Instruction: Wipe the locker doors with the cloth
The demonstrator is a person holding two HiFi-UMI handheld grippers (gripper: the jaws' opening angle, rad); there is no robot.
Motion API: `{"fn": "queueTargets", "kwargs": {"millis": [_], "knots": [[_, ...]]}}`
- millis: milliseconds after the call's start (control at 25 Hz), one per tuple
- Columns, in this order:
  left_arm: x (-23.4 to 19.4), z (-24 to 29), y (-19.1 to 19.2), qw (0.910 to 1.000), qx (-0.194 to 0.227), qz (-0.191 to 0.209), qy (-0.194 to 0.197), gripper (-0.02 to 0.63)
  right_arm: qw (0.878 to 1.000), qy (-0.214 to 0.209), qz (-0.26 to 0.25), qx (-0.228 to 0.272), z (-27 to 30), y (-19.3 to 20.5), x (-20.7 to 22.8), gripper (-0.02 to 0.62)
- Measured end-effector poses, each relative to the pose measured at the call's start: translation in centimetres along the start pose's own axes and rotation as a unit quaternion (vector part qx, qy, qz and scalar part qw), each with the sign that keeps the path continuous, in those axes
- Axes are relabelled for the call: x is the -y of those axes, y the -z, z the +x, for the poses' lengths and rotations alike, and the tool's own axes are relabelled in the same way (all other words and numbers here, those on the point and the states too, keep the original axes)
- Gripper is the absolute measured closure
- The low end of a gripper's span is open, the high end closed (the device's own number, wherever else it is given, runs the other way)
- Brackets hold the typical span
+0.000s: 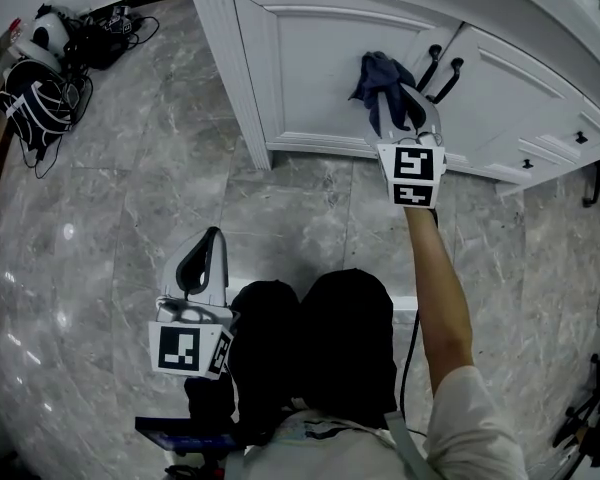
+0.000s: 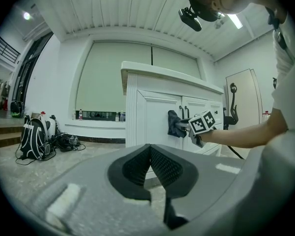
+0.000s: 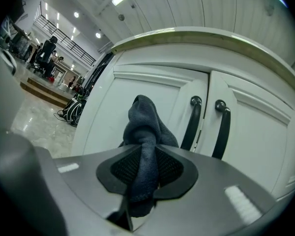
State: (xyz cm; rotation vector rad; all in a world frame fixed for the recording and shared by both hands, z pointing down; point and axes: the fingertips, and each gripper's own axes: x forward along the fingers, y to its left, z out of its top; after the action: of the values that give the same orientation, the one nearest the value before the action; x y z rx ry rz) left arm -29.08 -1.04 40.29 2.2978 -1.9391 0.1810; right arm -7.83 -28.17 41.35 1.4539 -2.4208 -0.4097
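Holding the cloth (image 3: pixel 143 132) clamped in my right gripper (image 3: pixel 145 170), I have the jaws pinched on its gathered middle. That leaves a fat wad sticking out past the tips (the wad should do the wiping, not the hard pads). The wad sits just beside the black handles (image 3: pixel 206 124), on the flat panel of the locker door (image 3: pixel 113 107) that lies left of them. From the left gripper view it looks pressed against the white face, though I can't be sure of real contact.

The cloth is bunched into a rope. Its long axis runs along my jaws towards the door, with the free end pointing forward and rising a little above handle height, and a short tail hanging below the pads.

My left gripper (image 2: pixel 150 168) is well back from the handles and low over the floor (image 1: pixel 130 178). Its jaws are closed on nothing, and I judge it is simply parked out of the way.
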Motion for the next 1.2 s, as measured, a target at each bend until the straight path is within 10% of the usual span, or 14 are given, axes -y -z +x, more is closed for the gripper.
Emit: {"fn": "queueTargets", "kwargs": {"millis": [840, 1200], "knots": [[-0.9, -1.0, 0.3, 0.9999, 0.003, -0.011, -0.005, 0.604, 0.987, -0.155, -0.017, 0.045, 1.8, -2.9, -19.9, 0.512], [-2.2, -1.5, 0.8, 0.9997, -0.003, -0.015, -0.017, 0.604, 0.986, -0.164, -0.033, 0.002, 5.8, 0.1, -20.4, 0.512]]}}
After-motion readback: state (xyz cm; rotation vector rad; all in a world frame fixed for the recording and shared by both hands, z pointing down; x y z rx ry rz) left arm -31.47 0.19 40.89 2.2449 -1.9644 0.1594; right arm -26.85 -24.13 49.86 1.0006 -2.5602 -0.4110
